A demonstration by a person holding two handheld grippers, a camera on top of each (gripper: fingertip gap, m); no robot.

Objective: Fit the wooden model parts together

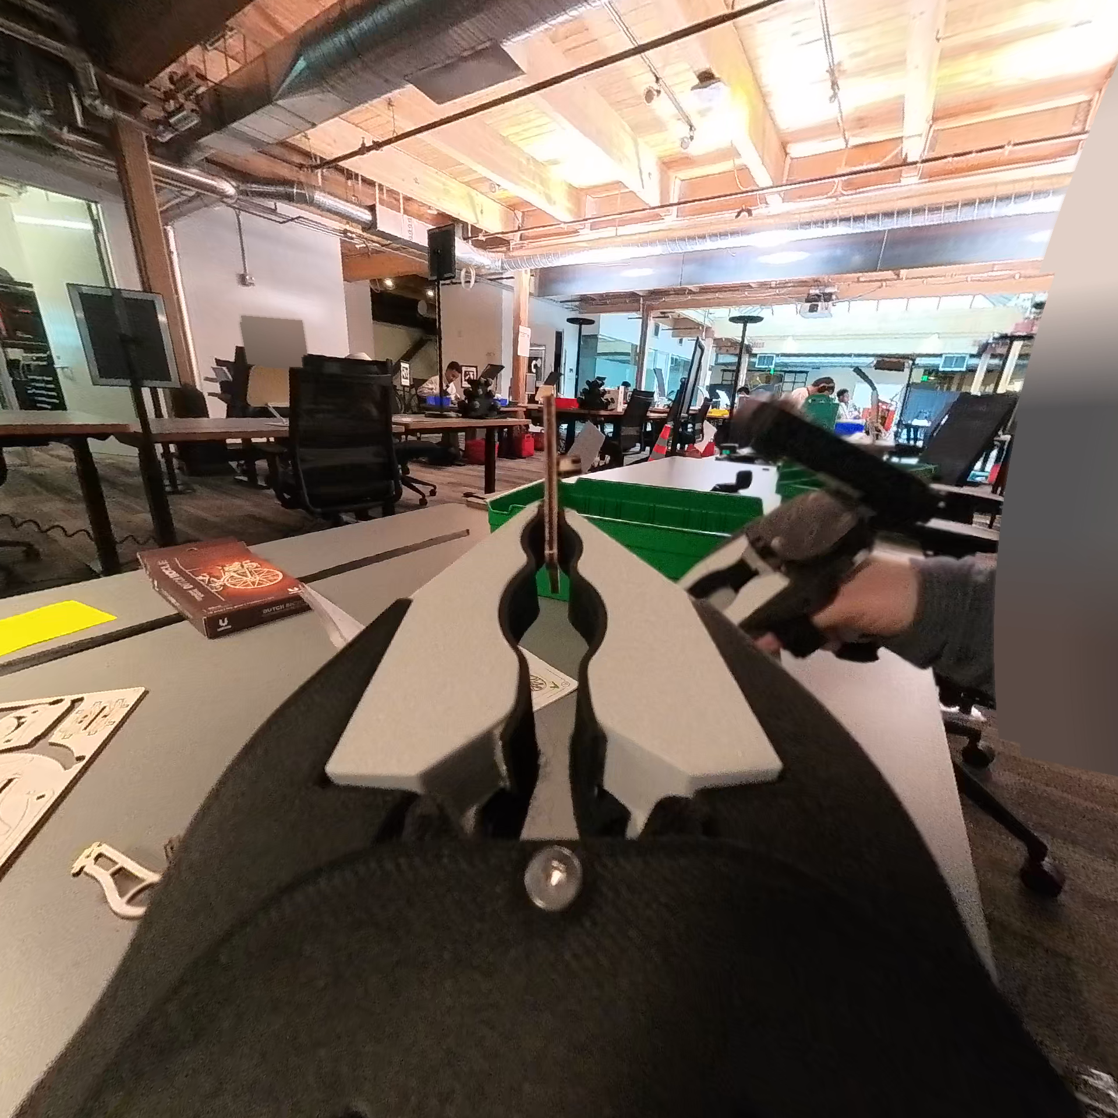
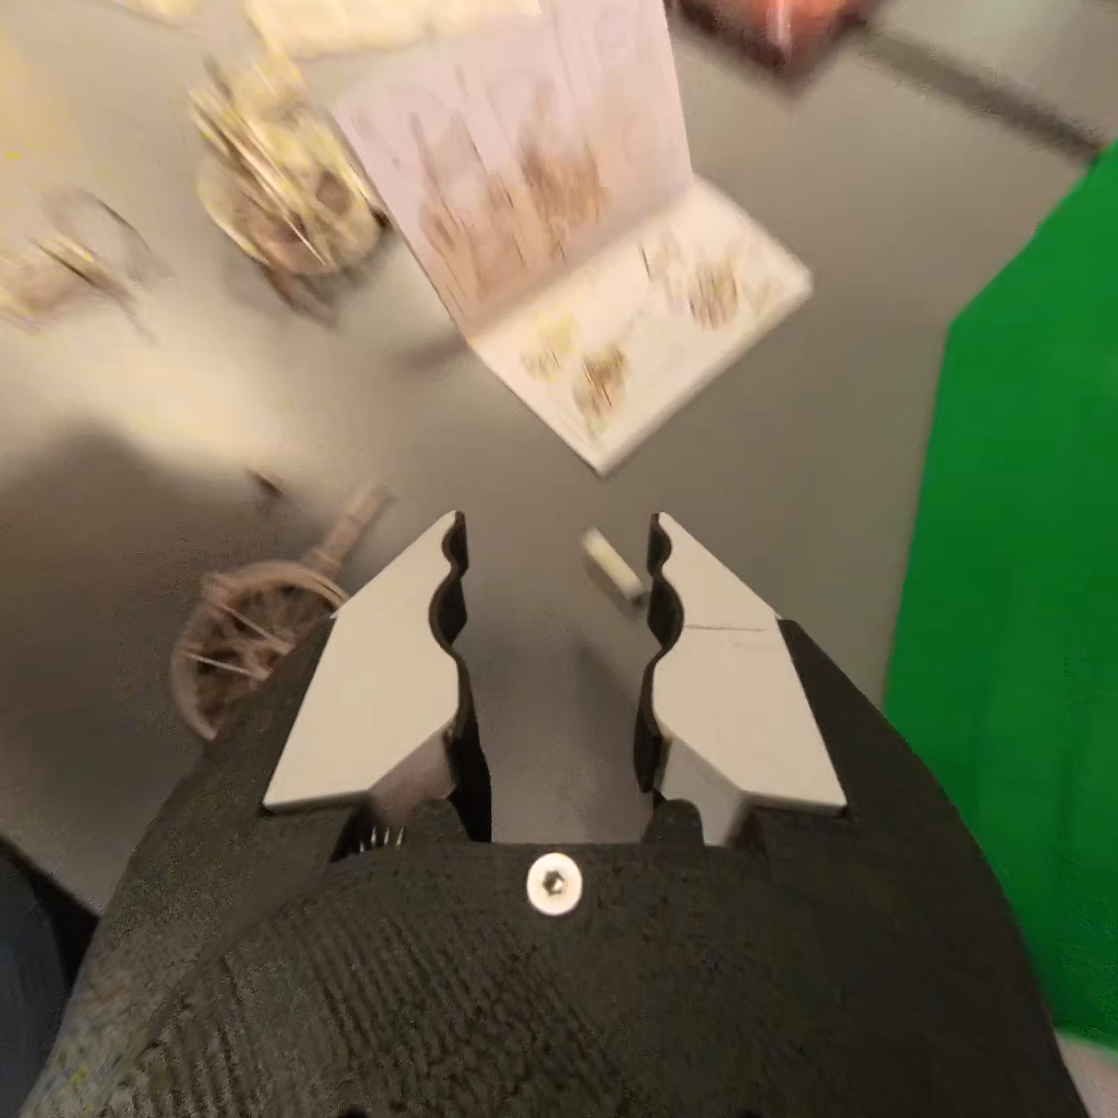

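Wooden strip point(image 1: 550, 478) stands upright, pinched edge-on at the tips of the left gripper point(image 1: 552, 547), held above the grey table point(image 1: 242, 677) in front of a green bin point(image 1: 653, 514). Right gripper point(image 2: 556, 532) has its fingers spread with nothing between them, pointing down at the table, view blurred. Small pale peg point(image 2: 611, 565) lies just beside its right finger; spoked wooden wheel point(image 2: 242, 641) at left, open instruction booklet point(image 2: 575, 242) beyond. Dark kit box point(image 1: 224, 584) and laser-cut sheet point(image 1: 54, 744) lie left.

A thin wooden strip point(image 1: 550, 484) stands upright; a spoked wooden wheel point(image 2: 254, 641) lies flat on the table.
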